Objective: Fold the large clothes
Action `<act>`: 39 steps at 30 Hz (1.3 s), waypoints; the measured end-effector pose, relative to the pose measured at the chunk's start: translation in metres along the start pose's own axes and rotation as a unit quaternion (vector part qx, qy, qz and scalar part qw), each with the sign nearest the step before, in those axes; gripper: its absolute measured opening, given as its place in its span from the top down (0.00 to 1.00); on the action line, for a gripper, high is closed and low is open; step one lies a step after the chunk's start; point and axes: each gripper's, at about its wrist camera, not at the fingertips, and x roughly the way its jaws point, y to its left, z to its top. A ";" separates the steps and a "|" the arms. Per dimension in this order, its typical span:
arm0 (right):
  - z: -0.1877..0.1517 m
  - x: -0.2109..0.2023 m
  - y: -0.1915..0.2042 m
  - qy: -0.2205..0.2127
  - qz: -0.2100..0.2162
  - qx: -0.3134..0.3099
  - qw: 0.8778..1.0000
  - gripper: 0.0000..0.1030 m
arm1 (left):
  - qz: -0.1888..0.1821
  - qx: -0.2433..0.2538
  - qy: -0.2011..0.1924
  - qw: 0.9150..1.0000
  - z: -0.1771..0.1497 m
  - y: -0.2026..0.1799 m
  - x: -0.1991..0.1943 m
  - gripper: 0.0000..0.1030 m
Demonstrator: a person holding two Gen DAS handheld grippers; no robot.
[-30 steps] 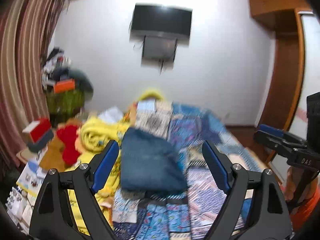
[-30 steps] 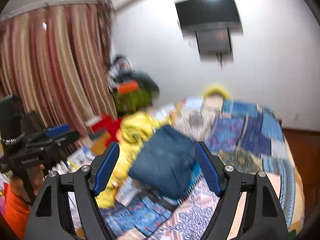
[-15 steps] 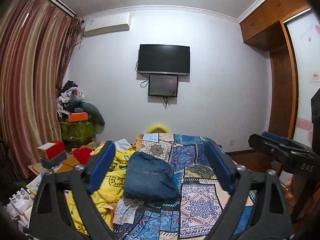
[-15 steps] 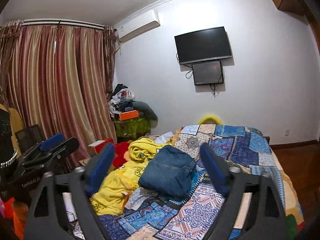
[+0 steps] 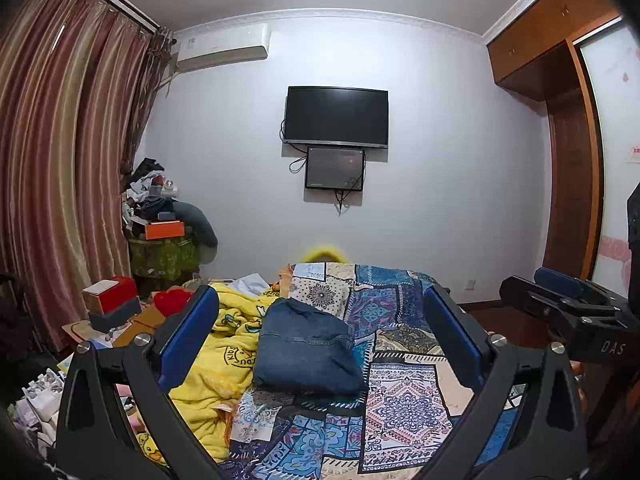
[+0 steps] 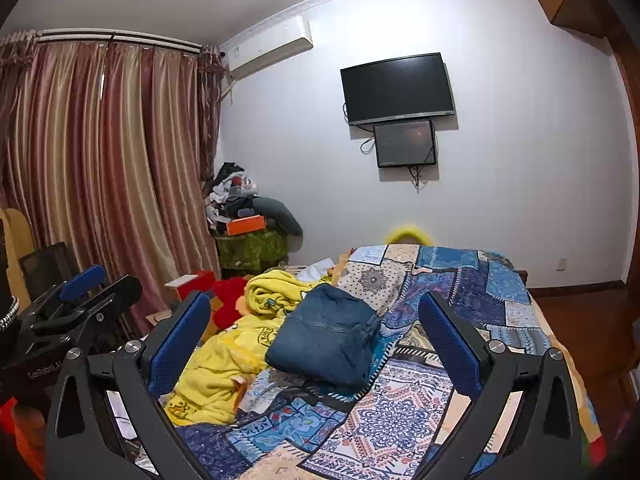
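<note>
A: Bedroom, white wall at the back. Left edge first: striped curtain (image 5: 60,168), then a corner pile (image 5: 160,216) of clothes and boxes with an orange box on it.

B: Lower left?

A: Red box (image 5: 114,300) on a low cluttered table, red plush (image 6: 228,300) beside it. Next, a yellow blanket (image 5: 224,352) crumpled on the left side of the bed.

B: Task item?

A: Folded jeans (image 5: 304,352), a compact blue denim bundle on the patchwork quilt (image 5: 400,400), about mid-bed. Its left edge touches the yellow blanket. Same in the right wrist view: jeans (image 6: 328,340) lying between blanket (image 6: 224,368) and open quilt (image 6: 460,280).

B: Wall above?

A: Air conditioner (image 5: 222,46) upper left, TV (image 5: 336,116) centred, smaller dark screen (image 5: 335,168) just under it with cables hanging. Wooden wardrobe (image 5: 560,120) on the right.

B: Claws?

A: Left gripper (image 5: 320,340) released, blue pads spread wide, nothing between them, held above the bed short of the jeans. Right gripper (image 6: 316,340) also spread wide and carrying nothing, likewise off the denim. Each one shows at the edge of the other's view: right gripper (image 5: 568,312) at far right, left gripper (image 6: 76,304) at far left.
</note>
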 end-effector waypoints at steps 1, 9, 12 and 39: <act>-0.001 -0.001 0.001 -0.001 0.000 -0.001 1.000 0.00 | 0.000 0.000 0.000 1.000 0.000 0.000 0.001 0.01; -0.001 -0.004 -0.002 -0.001 -0.002 0.002 1.000 0.00 | 0.003 0.009 0.005 1.000 -0.003 -0.005 0.005 0.01; 0.000 -0.004 -0.002 0.001 -0.002 0.003 1.000 0.00 | 0.000 0.009 0.011 1.000 -0.005 -0.006 0.008 0.01; 0.006 -0.019 -0.003 -0.013 -0.009 0.008 1.000 0.00 | 0.003 0.023 0.013 1.000 -0.003 -0.018 0.009 0.01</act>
